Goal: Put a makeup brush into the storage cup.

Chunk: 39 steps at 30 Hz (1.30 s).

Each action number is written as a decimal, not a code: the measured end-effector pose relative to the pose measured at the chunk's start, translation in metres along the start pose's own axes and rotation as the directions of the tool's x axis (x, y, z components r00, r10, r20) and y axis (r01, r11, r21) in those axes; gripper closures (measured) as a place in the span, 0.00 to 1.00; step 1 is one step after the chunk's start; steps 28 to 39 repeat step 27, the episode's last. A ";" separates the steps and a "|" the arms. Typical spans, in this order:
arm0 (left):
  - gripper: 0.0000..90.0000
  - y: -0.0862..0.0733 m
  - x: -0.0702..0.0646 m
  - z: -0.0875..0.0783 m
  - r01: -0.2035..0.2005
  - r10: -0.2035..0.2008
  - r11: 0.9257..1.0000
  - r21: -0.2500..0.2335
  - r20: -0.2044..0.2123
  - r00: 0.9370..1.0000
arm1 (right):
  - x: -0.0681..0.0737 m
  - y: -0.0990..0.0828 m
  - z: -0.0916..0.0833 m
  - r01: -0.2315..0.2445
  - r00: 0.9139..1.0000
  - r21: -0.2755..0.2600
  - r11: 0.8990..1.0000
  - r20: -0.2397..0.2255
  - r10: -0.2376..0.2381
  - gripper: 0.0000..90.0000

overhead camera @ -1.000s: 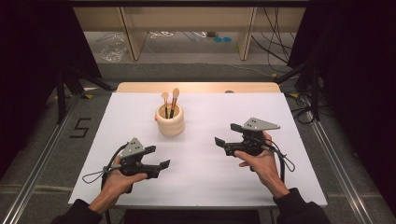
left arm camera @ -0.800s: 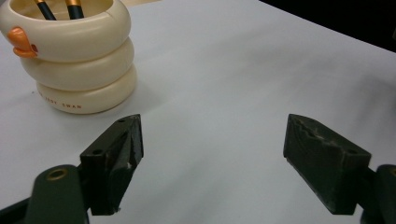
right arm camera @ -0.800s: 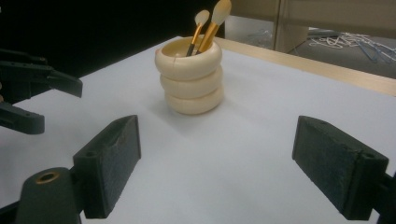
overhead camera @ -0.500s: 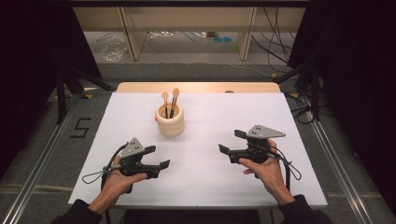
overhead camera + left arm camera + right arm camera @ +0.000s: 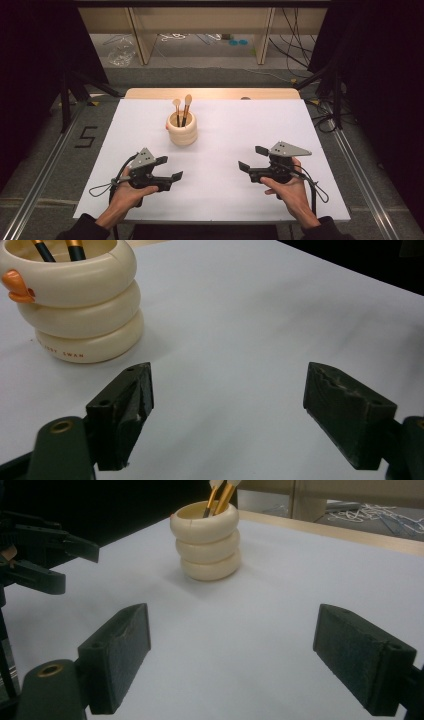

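1. Left gripper (image 5: 169, 168): near edge of the white table (image 5: 240, 125), held low, jaws spread wide, nothing between them.
2. Right gripper (image 5: 254, 159): near edge on the other side, jaws likewise spread and empty; compared with a second ago it sits lower and closer to the person.
3. Cup (image 5: 182, 128): cream, ringed, upright, beyond both grippers at mid-table, ahead and slightly right of the left gripper, which is nearer; ahead-left of the right one.
4. Brushes (image 5: 183, 109): two, standing in the cup, long axes near vertical, heads up; unmoved since earlier.
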<state>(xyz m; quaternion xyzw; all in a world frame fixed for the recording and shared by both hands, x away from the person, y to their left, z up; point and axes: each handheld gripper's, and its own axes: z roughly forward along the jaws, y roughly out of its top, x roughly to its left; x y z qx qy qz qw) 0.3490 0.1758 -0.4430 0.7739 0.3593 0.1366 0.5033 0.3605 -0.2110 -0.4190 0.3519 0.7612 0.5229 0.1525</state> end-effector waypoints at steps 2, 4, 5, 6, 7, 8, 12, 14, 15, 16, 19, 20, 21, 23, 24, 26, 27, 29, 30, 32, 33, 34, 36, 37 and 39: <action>0.22 0.000 0.000 0.000 0.001 -0.001 1.000 0.000 -0.003 1.000 | 0.000 -0.002 -0.001 -0.001 1.000 -0.016 1.000 -0.004 0.001 0.18; 0.22 0.000 0.000 0.000 0.002 -0.002 1.000 0.000 -0.004 1.000 | 0.000 -0.003 -0.003 -0.004 1.000 0.003 1.000 0.001 0.004 0.18; 0.22 0.000 0.000 0.000 0.002 -0.002 1.000 -0.001 -0.004 1.000 | 0.001 -0.004 -0.003 -0.008 1.000 0.005 1.000 -0.004 0.008 0.18; 0.22 0.000 0.000 0.000 0.001 -0.001 1.000 -0.001 -0.004 1.000 | 0.001 -0.006 -0.003 -0.010 1.000 -0.007 1.000 -0.008 0.010 0.18; 0.22 0.000 0.000 0.000 0.001 -0.001 1.000 -0.001 -0.004 1.000 | 0.002 -0.007 -0.004 -0.012 1.000 -0.002 1.000 -0.011 0.012 0.18; 0.22 0.000 0.000 0.000 0.002 -0.002 1.000 -0.001 -0.004 1.000 | 0.002 -0.007 -0.003 -0.011 1.000 -0.005 1.000 -0.009 0.011 0.18; 0.22 0.000 0.000 -0.001 0.002 -0.002 1.000 -0.001 -0.004 1.000 | 0.004 -0.011 -0.007 -0.002 1.000 0.010 1.000 -0.010 0.002 0.18; 0.22 0.000 0.000 0.000 0.004 -0.004 1.000 -0.001 -0.004 1.000 | 0.005 -0.012 -0.009 -0.006 1.000 0.013 1.000 -0.006 0.006 0.18; 0.22 0.000 0.000 0.000 0.001 -0.001 1.000 -0.001 -0.004 1.000 | 0.005 -0.014 -0.007 -0.009 1.000 -0.002 1.000 -0.014 0.009 0.18; 0.22 0.000 0.000 0.000 -0.001 0.001 1.000 0.000 -0.004 1.000 | 0.005 -0.015 -0.008 -0.011 1.000 0.004 1.000 -0.019 0.011 0.18; 0.22 0.000 0.000 0.000 -0.002 0.002 1.000 0.002 -0.001 1.000 | 0.005 -0.017 -0.006 -0.013 1.000 0.008 1.000 -0.020 0.013 0.18; 0.22 0.000 0.000 0.000 -0.001 0.001 1.000 0.002 -0.002 1.000 | 0.005 -0.017 -0.007 -0.008 1.000 0.030 1.000 -0.009 0.008 0.18; 0.22 0.000 0.000 0.000 0.000 0.000 1.000 0.001 -0.002 1.000 | 0.004 -0.018 -0.005 0.003 1.000 0.005 1.000 -0.014 -0.003 0.18; 0.22 0.000 0.001 0.000 -0.003 0.003 1.000 0.002 -0.002 1.000 | 0.005 -0.018 -0.005 -0.004 1.000 0.010 1.000 -0.024 0.004 0.18; 0.22 0.000 0.001 0.000 0.001 -0.001 1.000 0.001 0.002 1.000 | 0.006 -0.018 -0.005 -0.014 1.000 0.017 1.000 -0.022 0.014 0.18; 0.22 0.000 0.001 0.000 -0.001 0.001 1.000 0.002 -0.002 1.000 | 0.005 -0.018 -0.005 0.005 1.000 0.001 1.000 -0.013 -0.005 0.18; 0.22 0.000 0.001 0.000 -0.002 0.002 1.000 0.003 -0.002 1.000 | 0.004 -0.018 -0.005 0.005 1.000 0.002 1.000 -0.013 -0.005 0.18; 0.22 0.000 0.001 0.000 -0.002 0.002 1.000 0.003 -0.002 1.000 | 0.004 -0.018 -0.005 0.005 1.000 0.002 1.000 -0.013 -0.005 0.18; 0.22 0.000 0.001 0.000 -0.002 0.002 1.000 0.003 -0.002 1.000 | 0.004 -0.018 -0.005 0.005 1.000 0.002 1.000 -0.013 -0.005 0.18; 0.22 0.000 0.001 0.000 -0.002 0.002 1.000 0.003 -0.002 1.000 | 0.004 -0.018 -0.005 0.005 1.000 0.002 1.000 -0.013 -0.005 0.18; 0.22 0.000 0.001 0.000 -0.002 0.002 1.000 0.003 -0.002 1.000 | 0.004 -0.018 -0.005 0.005 1.000 0.002 1.000 -0.013 -0.005 0.18; 0.22 0.000 0.001 0.000 -0.002 0.002 1.000 0.003 -0.002 1.000 | 0.004 -0.018 -0.005 0.005 1.000 0.002 1.000 -0.013 -0.005 0.18; 0.22 0.000 0.001 0.000 -0.002 0.002 1.000 0.003 -0.002 1.000 | 0.004 -0.018 -0.005 0.005 1.000 0.002 1.000 -0.013 -0.005 0.18; 0.22 0.000 0.001 0.000 -0.002 0.002 1.000 0.003 -0.002 1.000 | 0.004 -0.018 -0.005 0.005 1.000 0.002 1.000 -0.013 -0.005 0.18; 0.22 0.000 0.001 0.000 -0.002 0.002 1.000 0.003 -0.002 1.000 | 0.004 -0.018 -0.005 0.005 1.000 0.002 1.000 -0.013 -0.005 0.18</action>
